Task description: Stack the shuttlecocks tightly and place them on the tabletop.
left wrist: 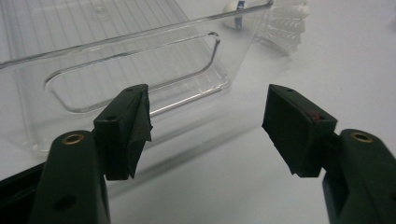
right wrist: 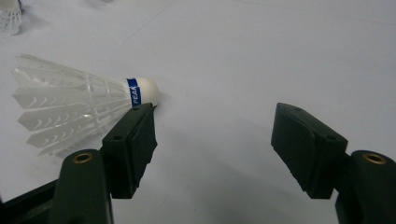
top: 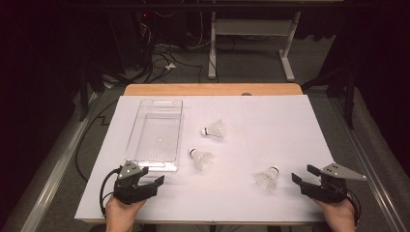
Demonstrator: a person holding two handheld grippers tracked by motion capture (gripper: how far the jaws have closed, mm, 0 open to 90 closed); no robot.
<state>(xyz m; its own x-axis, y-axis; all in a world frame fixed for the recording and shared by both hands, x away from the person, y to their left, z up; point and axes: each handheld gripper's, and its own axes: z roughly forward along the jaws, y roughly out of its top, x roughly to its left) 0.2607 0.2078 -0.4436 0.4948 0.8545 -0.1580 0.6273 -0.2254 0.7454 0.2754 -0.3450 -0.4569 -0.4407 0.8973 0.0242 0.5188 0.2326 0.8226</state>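
Three white shuttlecocks lie on the white table sheet: one at the centre back, one beside the bin, one toward the right front. A clear plastic bin stands empty at the left. My left gripper rests open at the front left, just before the bin's near wall. At the front right my right gripper is open too, with the nearest shuttlecock lying just off its left jaw, cork toward the jaw. Nothing is between either pair of jaws.
A wooden table edge shows behind the white sheet. Beyond it are a desk frame and cables on the floor. A metal rail runs along the left side.
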